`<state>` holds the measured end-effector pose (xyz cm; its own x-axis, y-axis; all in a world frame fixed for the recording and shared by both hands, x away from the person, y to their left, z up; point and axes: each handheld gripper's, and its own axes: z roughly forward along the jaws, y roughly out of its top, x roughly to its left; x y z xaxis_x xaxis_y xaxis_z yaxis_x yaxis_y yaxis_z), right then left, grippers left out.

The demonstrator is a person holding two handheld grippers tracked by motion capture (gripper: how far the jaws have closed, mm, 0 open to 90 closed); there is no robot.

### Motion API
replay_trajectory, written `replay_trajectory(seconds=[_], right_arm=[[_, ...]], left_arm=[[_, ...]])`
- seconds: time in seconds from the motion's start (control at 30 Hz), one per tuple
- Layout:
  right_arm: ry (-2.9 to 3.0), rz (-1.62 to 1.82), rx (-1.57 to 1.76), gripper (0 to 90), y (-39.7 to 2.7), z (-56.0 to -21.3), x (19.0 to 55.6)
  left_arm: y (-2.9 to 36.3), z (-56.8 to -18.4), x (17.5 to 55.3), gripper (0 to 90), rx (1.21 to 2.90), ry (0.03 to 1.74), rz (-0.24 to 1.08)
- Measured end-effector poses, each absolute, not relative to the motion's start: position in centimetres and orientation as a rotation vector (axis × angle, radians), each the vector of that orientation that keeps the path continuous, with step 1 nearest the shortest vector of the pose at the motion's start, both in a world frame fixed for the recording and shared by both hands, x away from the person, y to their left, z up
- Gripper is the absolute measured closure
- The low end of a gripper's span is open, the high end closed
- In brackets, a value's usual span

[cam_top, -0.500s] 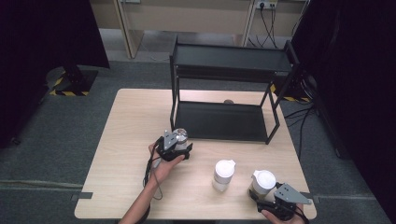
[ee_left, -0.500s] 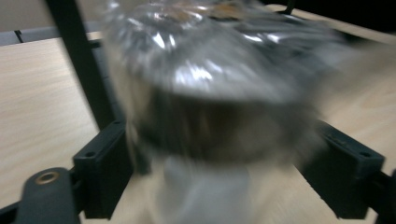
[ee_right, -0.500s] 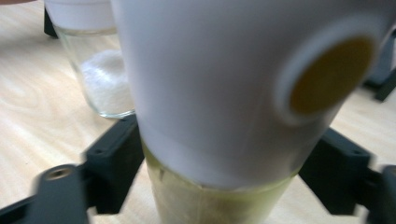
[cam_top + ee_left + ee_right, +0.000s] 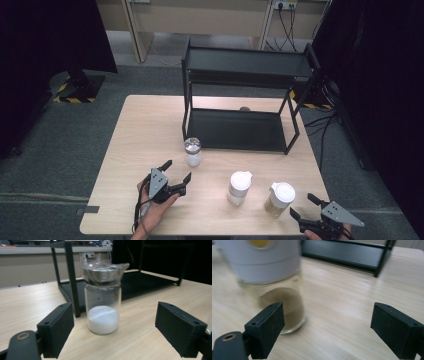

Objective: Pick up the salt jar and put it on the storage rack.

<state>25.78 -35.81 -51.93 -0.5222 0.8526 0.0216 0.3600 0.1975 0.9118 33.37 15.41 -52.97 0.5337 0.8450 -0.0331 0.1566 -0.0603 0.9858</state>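
**Even overhead light, soft focus up close**

The high view is evenly lit from above; the table [image 4: 150, 135] is bright, its surroundings fall into near-black. Shadows are faint and short. In the left gripper view the glass jar [image 4: 102, 302] is fairly sharp, with glare on its wrapped lid. The right gripper view blurs the white-lidded jar [image 4: 270, 277], perhaps from motion.
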Motion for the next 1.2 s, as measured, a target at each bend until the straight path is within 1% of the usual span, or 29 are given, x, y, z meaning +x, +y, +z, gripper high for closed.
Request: replay_trajectory(seconds=[0.13,0.4,0.73,1.2], right_arm=[[1.894,1.274,1.174,12.1,-35.7,-52.2,26.1],[1.728,1.280,1.232,11.4,-35.8,-51.8,26.1],[1.618,1.278,1.295,9.9,-36.1,-51.9,26.4],[1.592,1.289,1.308,9.6,-35.9,-52.1,26.4]], left_arm=[[15.6,-53.0,33.4,14.3,1.542,0.897,0.693],[15.4,-52.9,33.2,13.5,1.552,0.888,0.717],[15.3,-51.3,33.4,13.6,1.525,0.864,0.752],[13.6,-50.5,36.9,15.7,1.555,0.857,0.775]])
